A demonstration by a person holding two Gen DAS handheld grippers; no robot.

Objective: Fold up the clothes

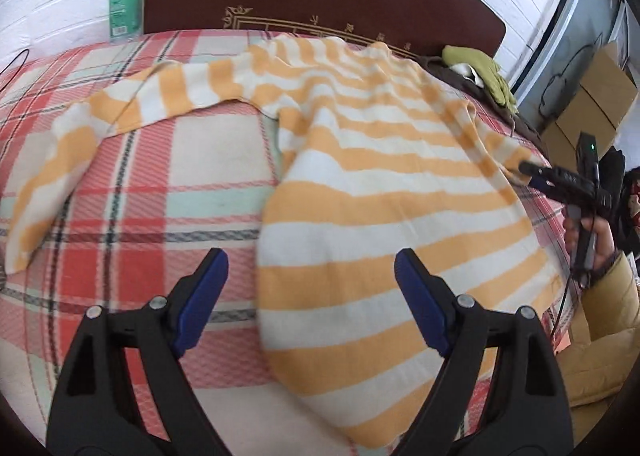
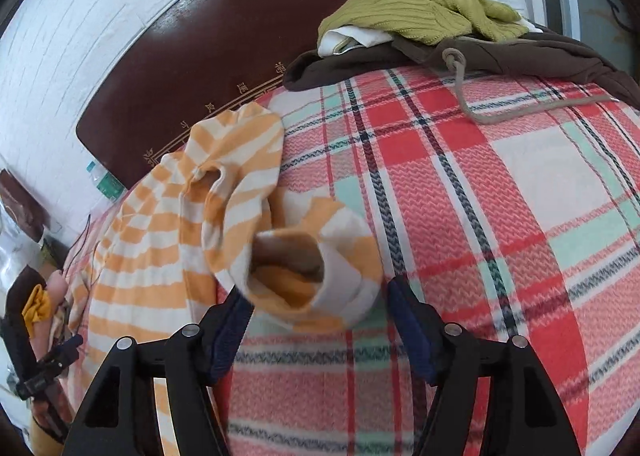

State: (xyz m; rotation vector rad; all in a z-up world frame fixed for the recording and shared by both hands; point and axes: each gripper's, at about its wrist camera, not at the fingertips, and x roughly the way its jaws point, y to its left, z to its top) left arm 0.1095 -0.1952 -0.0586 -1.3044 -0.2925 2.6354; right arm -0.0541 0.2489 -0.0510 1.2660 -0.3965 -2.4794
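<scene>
plaid bed [image 1: 160, 183] fills our view. striped sweater [image 1: 360, 183] spread flat mid-bed, left sleeve [image 1: 72, 143] flung far left, right cuff [image 2: 316, 280] bunched near. left tool [image 1: 312, 296] released over near hem; right tool [image 2: 316, 336] released at cuff. risk we see: loose knit slips from shallow pinch, fold skews; clothes pile [image 2: 432, 11] far right.

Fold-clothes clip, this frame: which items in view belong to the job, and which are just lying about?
Job:
striped sweater, spread on the plaid blanket
left gripper, open at its hem
right gripper, open at the sleeve cuff

Lying about:
water bottle
green knit on a brown garment
cardboard boxes
</scene>
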